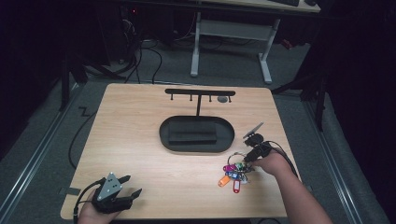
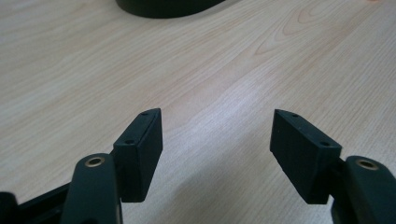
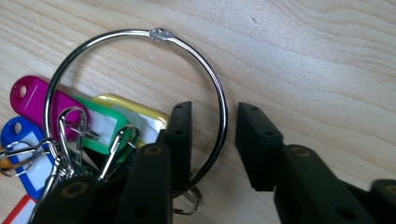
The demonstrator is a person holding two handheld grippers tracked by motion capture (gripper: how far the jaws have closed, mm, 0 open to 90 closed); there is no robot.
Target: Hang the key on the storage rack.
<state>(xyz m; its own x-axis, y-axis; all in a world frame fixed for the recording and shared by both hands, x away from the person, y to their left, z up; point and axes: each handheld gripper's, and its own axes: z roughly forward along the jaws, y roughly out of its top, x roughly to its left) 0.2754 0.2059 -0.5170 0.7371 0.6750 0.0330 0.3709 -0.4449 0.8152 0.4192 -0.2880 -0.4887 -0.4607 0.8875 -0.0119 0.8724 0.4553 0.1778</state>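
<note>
**Grasping the Key Ring: Closing Phase**

Pale wood-grain table (image 1: 140, 140) carries the work area, set on grey carpet in a dark room. Toward the far edge of the table stands a black hook rack (image 1: 200, 92) on an oval base tray (image 1: 196, 134).

The key ring (image 3: 140, 93), a large silver loop threaded with coloured tags (image 3: 70, 121) in magenta, green, yellow, blue and red, lies flat on the table near the right edge, in front of and to the right of the tray.

The right gripper (image 3: 214, 140) is lowered over the ring. Its jaws are narrow but not yet clamped: the wire of the loop passes between them, close against one pad, with a gap remaining to the other pad. The step in hand is judged to be the pickup of the ring.

The left gripper (image 2: 217, 149) rests at the near left corner, jaws wide, nothing between them, well apart from the ring.

Next move, as judged: close fully on the wire, confirm a firm pinch, then lift so the tags hang free before carrying the loop toward a rack hook.
</note>
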